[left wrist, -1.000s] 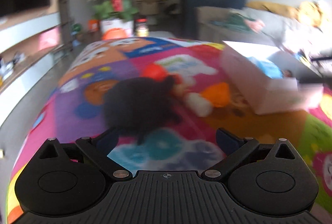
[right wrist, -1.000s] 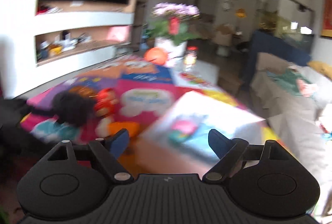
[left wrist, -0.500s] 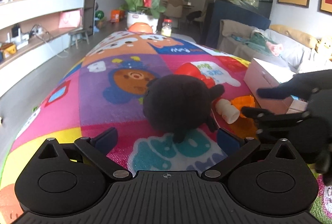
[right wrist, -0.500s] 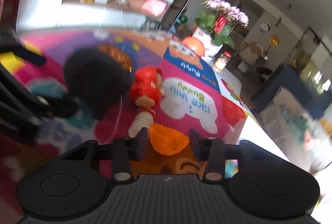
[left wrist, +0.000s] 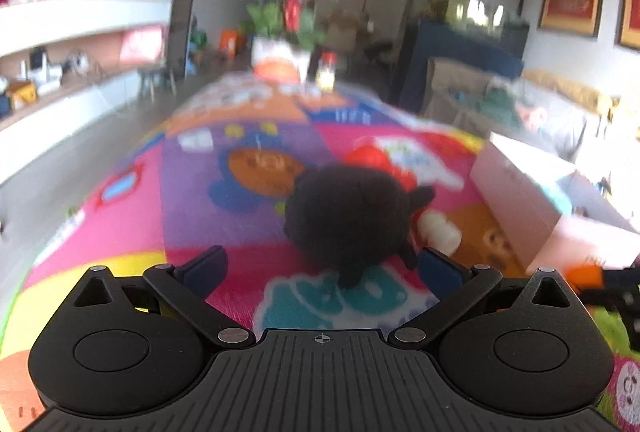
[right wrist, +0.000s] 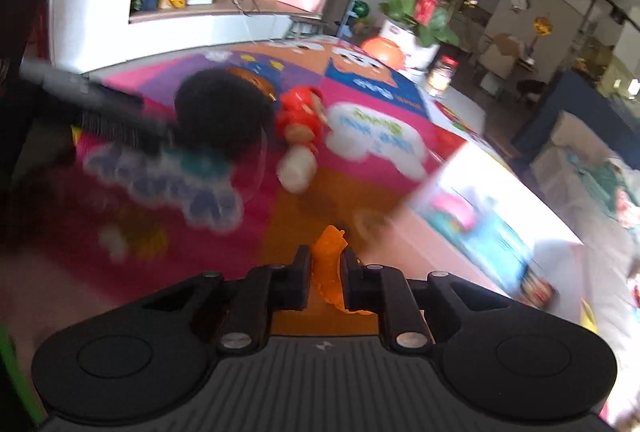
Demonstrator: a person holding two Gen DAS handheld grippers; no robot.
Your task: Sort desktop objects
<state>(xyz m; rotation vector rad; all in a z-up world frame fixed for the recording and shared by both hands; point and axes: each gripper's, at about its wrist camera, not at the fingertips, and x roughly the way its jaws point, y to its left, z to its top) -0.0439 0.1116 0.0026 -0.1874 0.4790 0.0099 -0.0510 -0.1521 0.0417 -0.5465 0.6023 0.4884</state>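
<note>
The right tongs (right wrist: 325, 264) are clamped on a thin orange piece (right wrist: 330, 256), which is pinched upright between the two pads and lifted clear of the desk (right wrist: 304, 207), a surface covered by a bright patchwork play mat. The jaws have just been closing, and the orange piece is seen squeezed flat between them. It is held low and near the right edge of the desk, just beside the open white box (right wrist: 484, 207), probably because the box is meant as the sorting bin; that is a judgement only.

The left tongs (left wrist: 320, 272) are spread wide with nothing between their pads. They are pointed at a black fluffy toy (left wrist: 348, 220), which lies on the mat toward the near end of the desk, close ahead of the open jaws, so it appears to be lined up as the next pick. A red toy figure (right wrist: 300, 115) is lying touching the black toy's far side, and a white cylindrical piece (right wrist: 294, 171) is resting at the figure's foot. A potted orchid (right wrist: 428, 3) is standing at the far end of the desk.
</note>
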